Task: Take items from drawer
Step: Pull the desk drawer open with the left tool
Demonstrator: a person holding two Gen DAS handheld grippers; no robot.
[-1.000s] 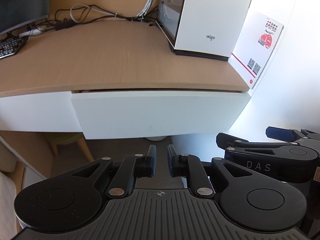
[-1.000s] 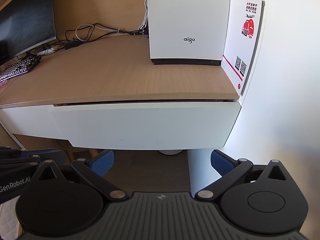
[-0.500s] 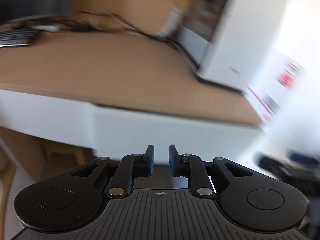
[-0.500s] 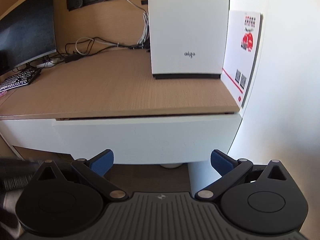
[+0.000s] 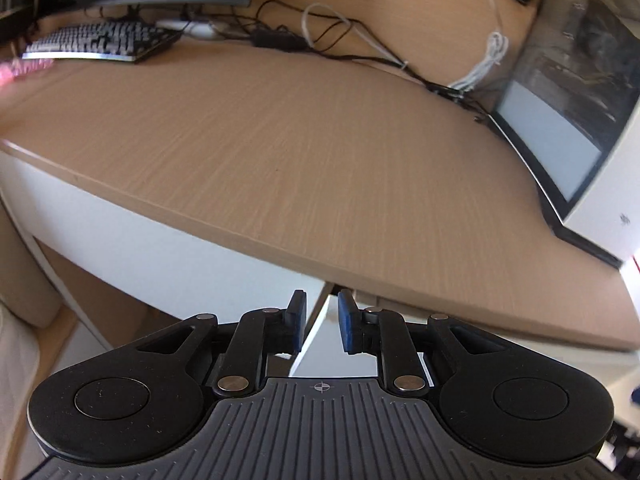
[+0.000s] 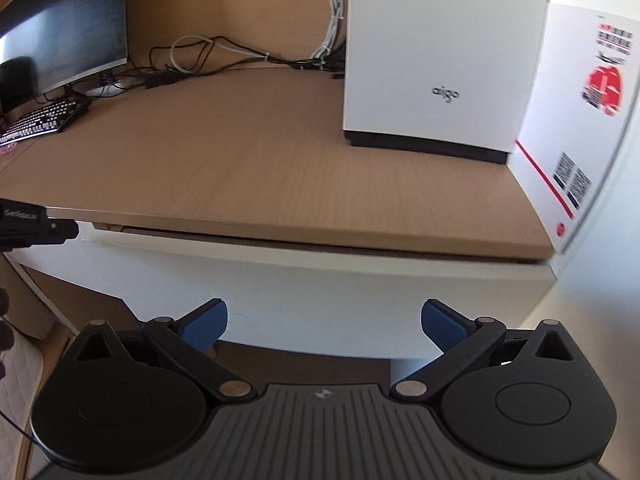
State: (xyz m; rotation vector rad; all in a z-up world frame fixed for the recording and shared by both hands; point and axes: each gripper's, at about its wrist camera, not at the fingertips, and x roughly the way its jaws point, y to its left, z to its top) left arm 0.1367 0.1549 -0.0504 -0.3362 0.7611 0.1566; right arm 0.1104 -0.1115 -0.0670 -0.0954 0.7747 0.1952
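Drawer (image 6: 320, 292) front, white and flat, sits under the desk's (image 6: 260, 168) front edge toward its right corner, with a thin gap showing along its top. Just before it, the right gripper's (image 6: 324, 322) blue fingers (image 6: 204, 322) are spread wide with nothing between them, while the left gripper (image 5: 319, 322) has its fingers only a narrow gap apart, empty, at the drawer's left end. Farther out, a white computer case (image 6: 440, 52) stands at the desk's right back corner, a keyboard (image 6: 44, 120) and monitor (image 6: 64, 24) toward the left.

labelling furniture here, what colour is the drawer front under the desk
White, plain, no pattern: the drawer front sits under the light wood desktop. Right wrist view shows it best.
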